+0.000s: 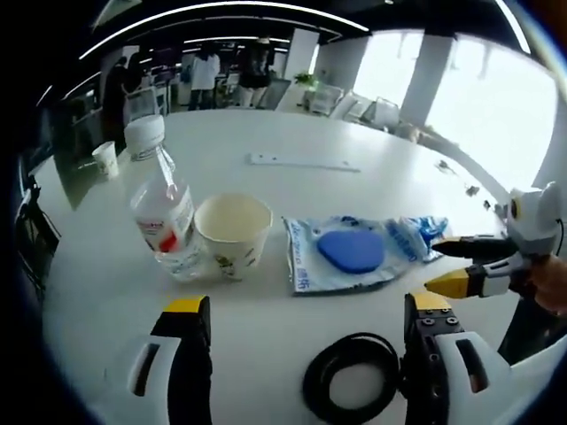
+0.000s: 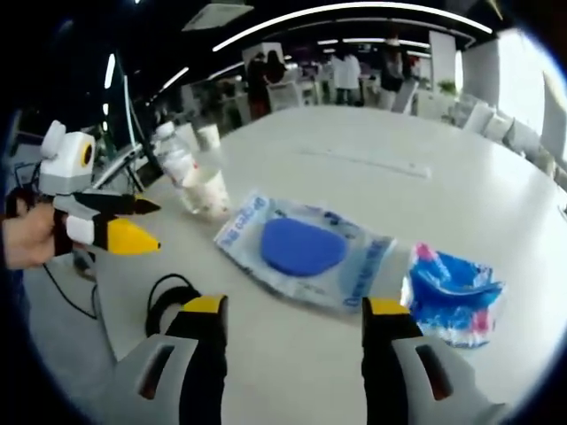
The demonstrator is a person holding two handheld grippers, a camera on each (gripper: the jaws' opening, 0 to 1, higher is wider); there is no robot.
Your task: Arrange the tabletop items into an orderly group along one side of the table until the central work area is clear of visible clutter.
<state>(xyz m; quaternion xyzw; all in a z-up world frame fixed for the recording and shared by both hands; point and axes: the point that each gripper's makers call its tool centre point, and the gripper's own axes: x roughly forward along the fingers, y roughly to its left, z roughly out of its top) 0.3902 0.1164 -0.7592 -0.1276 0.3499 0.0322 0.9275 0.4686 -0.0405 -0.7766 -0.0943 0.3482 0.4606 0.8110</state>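
Left gripper (image 1: 306, 310): jaws wide apart, holding nothing. One black ring (image 1: 350, 379) lies flat just inside the right jaw, touching or nearly. Ahead of the left jaw: one paper cup (image 1: 232, 232), upright, mouth up, one bottle (image 1: 164, 205) leaning against it, cap tilted away. Ahead between the jaws: one clear bag with a blue pad (image 1: 347, 251), long axis crosswise.

Right gripper (image 2: 292, 310): jaws wide apart, empty. Same bag (image 2: 301, 248) just ahead; one blue packet (image 2: 452, 297) beyond the right jaw.

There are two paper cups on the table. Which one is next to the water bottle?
The larger paper cup, touching the water bottle; the small cup stands apart at the table's far edge.
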